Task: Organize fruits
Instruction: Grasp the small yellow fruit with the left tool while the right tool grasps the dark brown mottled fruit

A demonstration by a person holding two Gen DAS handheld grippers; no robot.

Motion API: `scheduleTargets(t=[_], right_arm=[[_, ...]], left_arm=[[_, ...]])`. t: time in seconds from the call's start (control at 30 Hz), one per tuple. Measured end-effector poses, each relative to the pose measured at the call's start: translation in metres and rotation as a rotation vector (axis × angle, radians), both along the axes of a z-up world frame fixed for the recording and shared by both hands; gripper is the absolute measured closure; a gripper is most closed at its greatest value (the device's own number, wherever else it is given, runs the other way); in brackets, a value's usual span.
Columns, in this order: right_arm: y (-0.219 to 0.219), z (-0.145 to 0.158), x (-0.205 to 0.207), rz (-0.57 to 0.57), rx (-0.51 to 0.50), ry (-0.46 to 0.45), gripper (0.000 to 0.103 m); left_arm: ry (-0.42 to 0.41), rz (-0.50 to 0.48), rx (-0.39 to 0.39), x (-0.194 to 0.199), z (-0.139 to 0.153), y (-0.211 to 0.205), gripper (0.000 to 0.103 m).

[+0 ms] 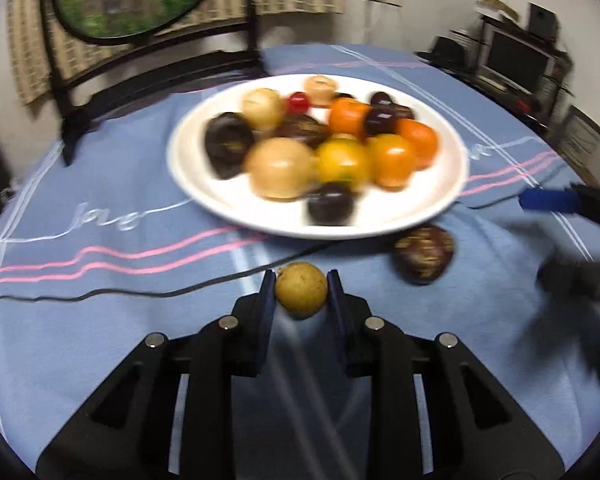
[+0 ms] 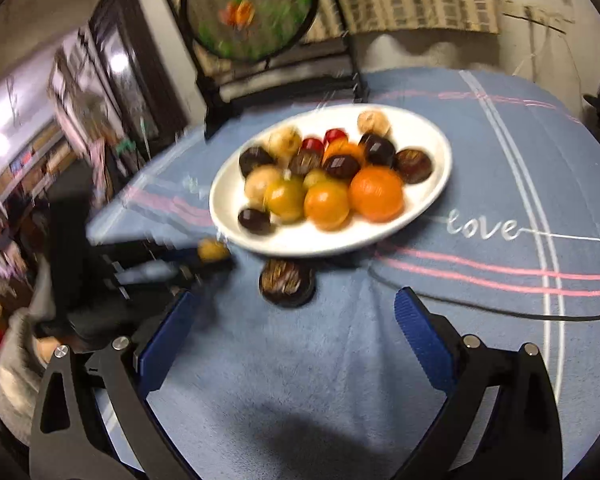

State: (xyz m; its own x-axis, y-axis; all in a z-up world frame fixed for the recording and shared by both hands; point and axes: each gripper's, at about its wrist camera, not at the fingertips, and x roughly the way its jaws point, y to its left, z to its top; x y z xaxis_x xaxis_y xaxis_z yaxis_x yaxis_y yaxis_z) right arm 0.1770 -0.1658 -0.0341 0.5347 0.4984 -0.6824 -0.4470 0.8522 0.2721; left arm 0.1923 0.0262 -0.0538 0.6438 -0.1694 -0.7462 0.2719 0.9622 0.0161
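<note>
Left wrist view shows our left gripper (image 1: 301, 286) clamped on a small yellow-brown fruit (image 1: 301, 294), its blue-padded fingers (image 1: 266, 300) pressing either side, just short of the white plate (image 1: 432, 208). That plate sits on the blue cloth of the counter (image 1: 100, 320) and is already heaped with orange, yellow, tan, red and dark fruits. One dark brown fruit (image 1: 424, 254) lies loose on the cloth, just beside the plate's near rim and to the right of our held fruit.

From the right wrist view, our right gripper (image 2: 296, 314) has its fingers (image 2: 418, 328) spread wide with nothing between them, and the dark brown fruit (image 2: 287, 282) lies just ahead of them, roughly centred in the gap. The left gripper (image 2: 204, 262) shows at the left with the small fruit (image 2: 213, 250) at its tip.

We judge the gathering nearly done: two strays remain off the plate. Next, our left hand needs to lift its fruit over the rim and release it into a free spot without knocking the pile. Our right hand needs to straddle the dark fruit and close gently, since round fruit may roll.
</note>
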Motion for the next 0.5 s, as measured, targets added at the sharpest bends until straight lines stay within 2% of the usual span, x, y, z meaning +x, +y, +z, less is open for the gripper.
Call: scheduleTargets(t=[0.03,0.17,0.33,0.4,0.5], right_arm=[[0.007,-0.003,-0.001,0.009,-0.031,-0.005,0.004],[0.036,-0.014,0.005,0.042,-0.162,-0.016,0.024],[0.053,-0.028,0.021,0.054,-0.228,-0.007,0.038],[0.059,-0.031,0.024,0.058,-0.247,-0.008,0.048],[0.064,-0.035,0.027,0.063,-0.274,-0.019,0.051]], left_arm=[[0.004,0.026,0.007,0.001,-0.001,0.003,0.077],[0.017,0.056,0.01,0.003,-0.002,0.009,0.077],[0.019,0.063,0.029,0.003,-0.003,0.009,0.077],[0.024,0.065,0.033,0.008,-0.004,0.008,0.077],[0.028,0.066,0.025,0.009,-0.004,0.01,0.077]])
